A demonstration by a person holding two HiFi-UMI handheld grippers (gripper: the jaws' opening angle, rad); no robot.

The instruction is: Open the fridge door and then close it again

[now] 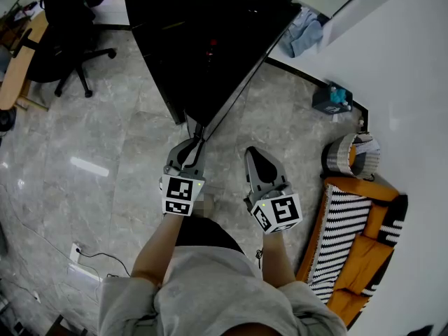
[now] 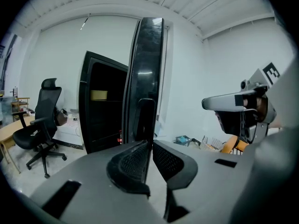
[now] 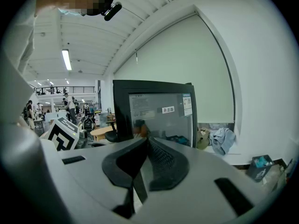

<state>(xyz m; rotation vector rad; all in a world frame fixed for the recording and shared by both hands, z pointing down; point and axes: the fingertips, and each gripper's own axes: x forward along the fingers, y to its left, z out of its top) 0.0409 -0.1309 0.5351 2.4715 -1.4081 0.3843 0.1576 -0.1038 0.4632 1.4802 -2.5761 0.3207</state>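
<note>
The black fridge (image 1: 189,40) stands at the top of the head view with its door (image 1: 231,93) swung out toward me. In the left gripper view the door (image 2: 147,78) shows edge-on, the dark cabinet (image 2: 100,115) behind it. My left gripper (image 1: 194,137) is shut on the door's free edge, which runs down between its pads (image 2: 150,146). My right gripper (image 1: 250,151) hangs to the right of the door, shut and holding nothing (image 3: 145,141). It faces the door's glossy outer face (image 3: 159,111), which carries stickers.
A black office chair (image 1: 66,40) and a wooden desk (image 1: 17,61) stand to the left. On the right, along the white wall, are an orange striped cushion seat (image 1: 357,236), a round basket (image 1: 350,152), a blue box (image 1: 329,98) and a bundle of cloth (image 1: 304,30). A cable (image 1: 77,254) lies on the floor.
</note>
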